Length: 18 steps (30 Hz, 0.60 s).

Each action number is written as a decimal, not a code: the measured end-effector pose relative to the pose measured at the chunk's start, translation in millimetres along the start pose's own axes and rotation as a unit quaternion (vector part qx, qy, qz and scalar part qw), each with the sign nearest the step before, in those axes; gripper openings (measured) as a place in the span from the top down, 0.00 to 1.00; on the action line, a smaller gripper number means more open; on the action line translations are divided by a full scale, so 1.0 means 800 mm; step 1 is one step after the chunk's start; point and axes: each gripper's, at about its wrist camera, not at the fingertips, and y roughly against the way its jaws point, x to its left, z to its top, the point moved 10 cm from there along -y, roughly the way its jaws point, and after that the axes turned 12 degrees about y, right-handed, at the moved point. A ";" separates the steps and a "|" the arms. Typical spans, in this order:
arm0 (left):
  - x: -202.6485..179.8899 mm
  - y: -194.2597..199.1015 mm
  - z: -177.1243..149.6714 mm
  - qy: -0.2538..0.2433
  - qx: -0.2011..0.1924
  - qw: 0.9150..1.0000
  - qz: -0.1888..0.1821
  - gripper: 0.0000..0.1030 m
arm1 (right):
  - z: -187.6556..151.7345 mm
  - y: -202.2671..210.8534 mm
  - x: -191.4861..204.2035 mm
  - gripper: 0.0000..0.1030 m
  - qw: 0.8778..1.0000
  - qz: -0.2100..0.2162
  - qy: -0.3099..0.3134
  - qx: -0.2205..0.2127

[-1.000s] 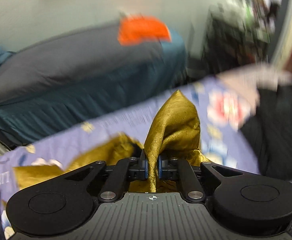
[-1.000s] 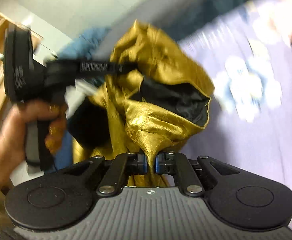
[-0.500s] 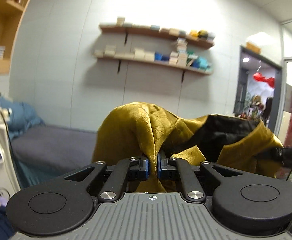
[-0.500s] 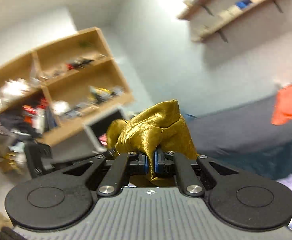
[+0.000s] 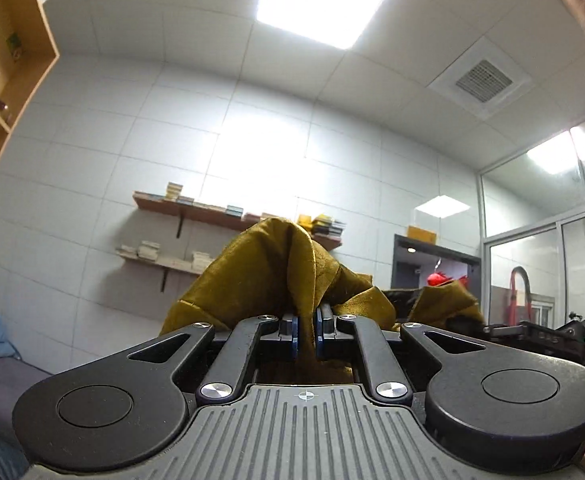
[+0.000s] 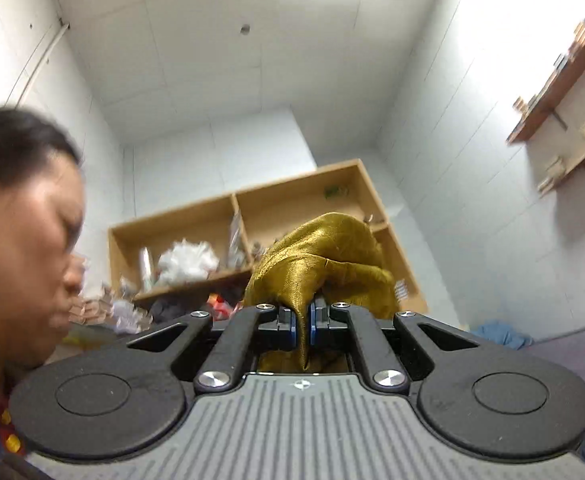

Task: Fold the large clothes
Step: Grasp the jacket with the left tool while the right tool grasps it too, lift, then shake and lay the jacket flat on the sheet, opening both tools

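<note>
A shiny golden garment with a black lining [image 5: 276, 276] is held up high. My left gripper [image 5: 307, 330] is shut on a fold of it, and the cloth bunches over the fingers. The garment stretches right toward the other gripper body [image 5: 540, 334]. In the right wrist view my right gripper [image 6: 302, 326] is shut on another fold of the golden garment [image 6: 324, 256], which bunches above the fingertips. Both cameras point up at walls and ceiling, so the hanging part of the garment and the bed are hidden.
Wall shelves with boxes [image 5: 212, 216] and a doorway [image 5: 436, 272] are ahead of the left gripper. A wooden shelf unit with clutter [image 6: 228, 248] is ahead of the right. The person's face [image 6: 20, 240] is close at the left. A blue cloth [image 6: 500, 334] lies low right.
Both grippers have lifted the golden garment off the bed and tilted upward. The views now show walls and ceiling instead of the bedsheet. Both grips stay shut.
</note>
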 end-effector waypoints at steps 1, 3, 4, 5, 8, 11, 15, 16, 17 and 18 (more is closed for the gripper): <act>0.008 -0.011 -0.008 0.007 0.009 1.000 0.006 0.59 | 0.000 -0.004 -0.015 0.91 1.000 -0.018 -0.003 0.000; 0.039 -0.045 -0.037 0.016 0.031 0.998 0.043 0.58 | -0.012 -0.013 -0.054 0.91 0.998 -0.065 -0.026 0.008; 0.066 -0.070 -0.060 0.028 0.055 0.996 0.071 0.53 | -0.025 -0.014 -0.077 0.90 0.995 -0.093 -0.039 0.021; 0.095 -0.090 -0.088 0.044 0.085 0.991 0.098 0.45 | -0.045 -0.018 -0.101 0.90 0.990 -0.124 -0.049 0.039; 0.175 -0.133 -0.180 0.064 0.153 0.968 0.187 0.00 | -0.120 -0.024 -0.174 0.77 0.963 -0.233 -0.063 0.121; 0.243 -0.148 -0.282 0.023 0.218 0.936 0.276 0.00 | -0.224 -0.024 -0.231 0.08 0.920 -0.325 -0.060 0.212; 0.310 -0.116 -0.403 0.001 0.337 0.876 0.346 0.00 | -0.364 0.010 -0.255 0.15 0.843 -0.407 -0.074 0.343; 0.321 -0.096 -0.422 -0.002 0.356 0.860 0.365 0.00 | -0.393 0.025 -0.255 0.15 0.828 -0.415 -0.090 0.366; 0.332 -0.075 -0.434 -0.003 0.368 0.848 0.382 0.00 | -0.417 0.041 -0.251 0.15 0.817 -0.420 -0.113 0.378; 0.343 -0.054 -0.441 0.002 0.373 0.840 0.394 0.00 | -0.435 0.055 -0.246 0.13 0.811 -0.418 -0.137 0.384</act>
